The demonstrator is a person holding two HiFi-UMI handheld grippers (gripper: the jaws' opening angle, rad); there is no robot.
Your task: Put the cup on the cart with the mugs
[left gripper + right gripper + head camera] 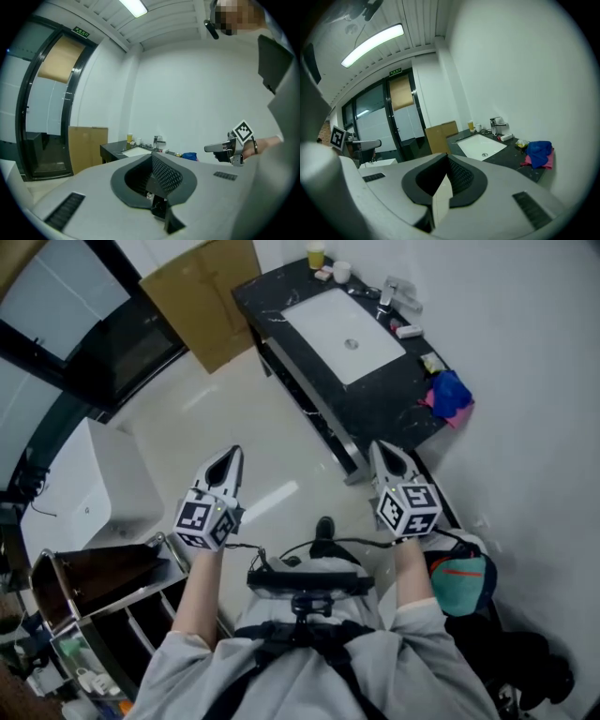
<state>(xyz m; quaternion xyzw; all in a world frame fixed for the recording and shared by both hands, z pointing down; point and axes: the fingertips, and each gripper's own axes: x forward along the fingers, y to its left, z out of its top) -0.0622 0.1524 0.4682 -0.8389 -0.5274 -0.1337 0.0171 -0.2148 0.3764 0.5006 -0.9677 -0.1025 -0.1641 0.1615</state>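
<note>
A yellow cup and a small white cup stand at the far end of a black counter, beside the white sink. The yellow cup also shows far off in the right gripper view. A metal cart with dark shelves stands at the lower left; what lies on it is too dim to name. My left gripper and right gripper hover over the floor, well short of the counter. Both are shut with nothing between the jaws.
A faucet sits behind the sink, and a blue and pink cloth lies on the counter's near end. A cardboard panel leans by the glass door. A white box stands left; a teal bag hangs at my right.
</note>
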